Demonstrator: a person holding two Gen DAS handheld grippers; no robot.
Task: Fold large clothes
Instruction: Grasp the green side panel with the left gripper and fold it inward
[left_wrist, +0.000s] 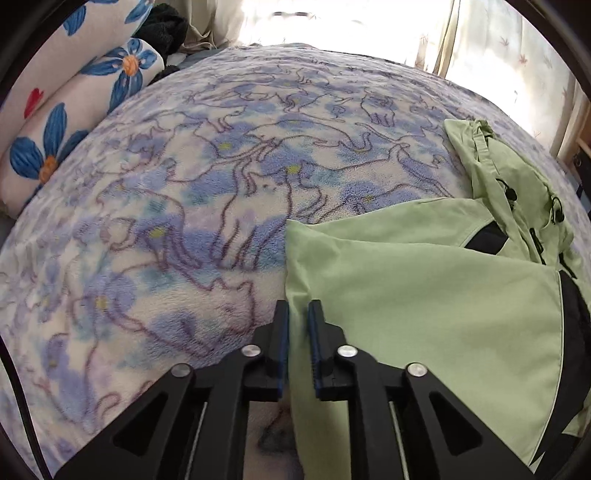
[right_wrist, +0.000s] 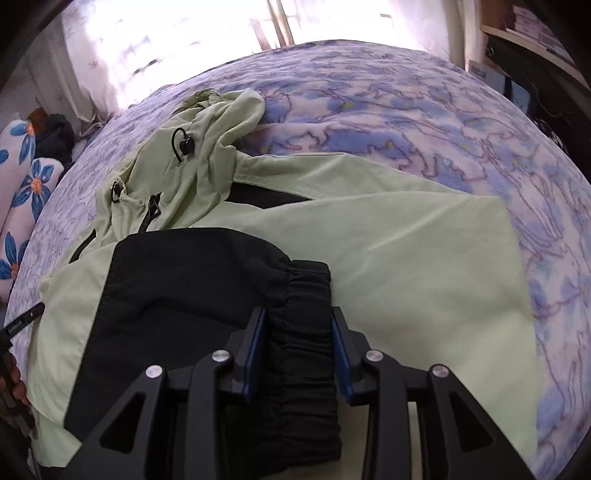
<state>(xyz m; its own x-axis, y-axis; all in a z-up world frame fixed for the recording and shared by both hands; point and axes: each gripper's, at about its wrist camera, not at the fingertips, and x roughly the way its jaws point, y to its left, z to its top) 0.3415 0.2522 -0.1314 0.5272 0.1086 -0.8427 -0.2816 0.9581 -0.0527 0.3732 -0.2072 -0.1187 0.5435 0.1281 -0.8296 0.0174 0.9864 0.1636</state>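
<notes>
Jacket (right_wrist: 388, 258) spread on bed (left_wrist: 147, 221) for folding. Left tongs (left_wrist: 298, 314) pinch its green edge; right tongs (right_wrist: 299, 321) straddle black cuff (right_wrist: 303, 295), grip uncertain.

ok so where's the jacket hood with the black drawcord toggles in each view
Left wrist view: hood at the right edge, upper middle, bunched beyond the flat green panel.
Right wrist view: hood upper left of centre, crumpled above the black cuff.
Shared landmark: the blue-flowered pillow, at the left edge in both views.
</notes>
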